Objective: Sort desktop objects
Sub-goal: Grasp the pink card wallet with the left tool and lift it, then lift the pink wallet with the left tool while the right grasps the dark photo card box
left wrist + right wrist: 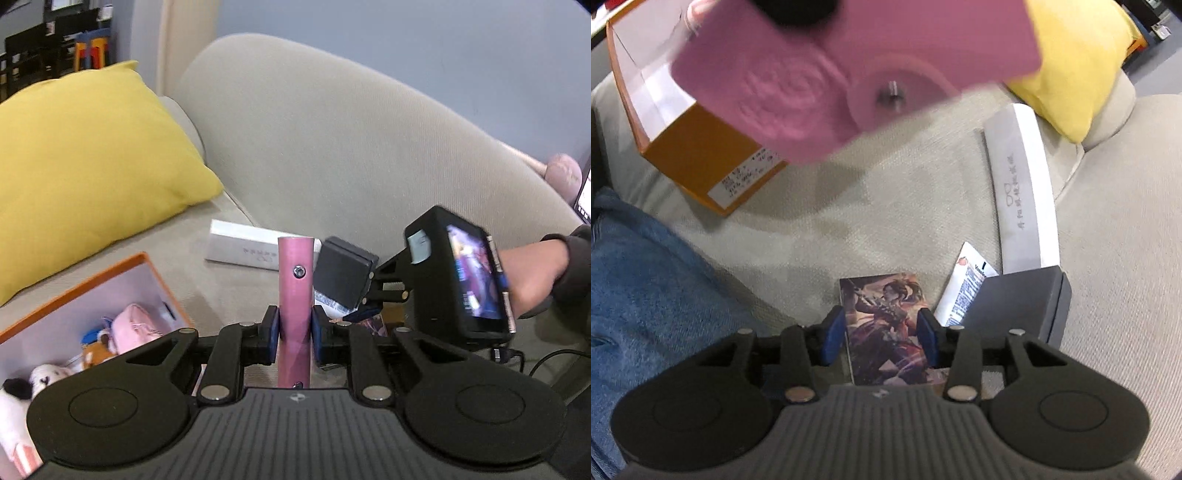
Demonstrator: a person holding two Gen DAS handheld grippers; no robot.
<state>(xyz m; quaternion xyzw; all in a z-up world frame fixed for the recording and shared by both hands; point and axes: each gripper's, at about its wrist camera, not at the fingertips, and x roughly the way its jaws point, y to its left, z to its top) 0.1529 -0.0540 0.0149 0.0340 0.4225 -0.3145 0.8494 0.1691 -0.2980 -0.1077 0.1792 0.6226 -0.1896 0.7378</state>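
My left gripper [294, 334] is shut on a flat pink case [295, 291] and holds it edge-on above the sofa seat. The same pink case [849, 70] fills the top of the right wrist view, blurred. My right gripper [882, 336] hangs over an illustrated card box [886, 325] on the seat, its blue pads [833, 336] on either side of the box. I cannot tell whether they touch it. The right gripper's body [458, 284] shows at the right of the left wrist view. An open orange box [92, 295] with plush toys stands to the left; it also shows in the right wrist view [701, 158].
A long white box [1023, 192] lies on the beige sofa [905, 206], also in the left wrist view [251, 247]. A dark grey box [1023, 302] sits over a printed packet [964, 284]. A yellow cushion [85, 166] leans at the left. My jeans-clad leg [646, 288] is near.
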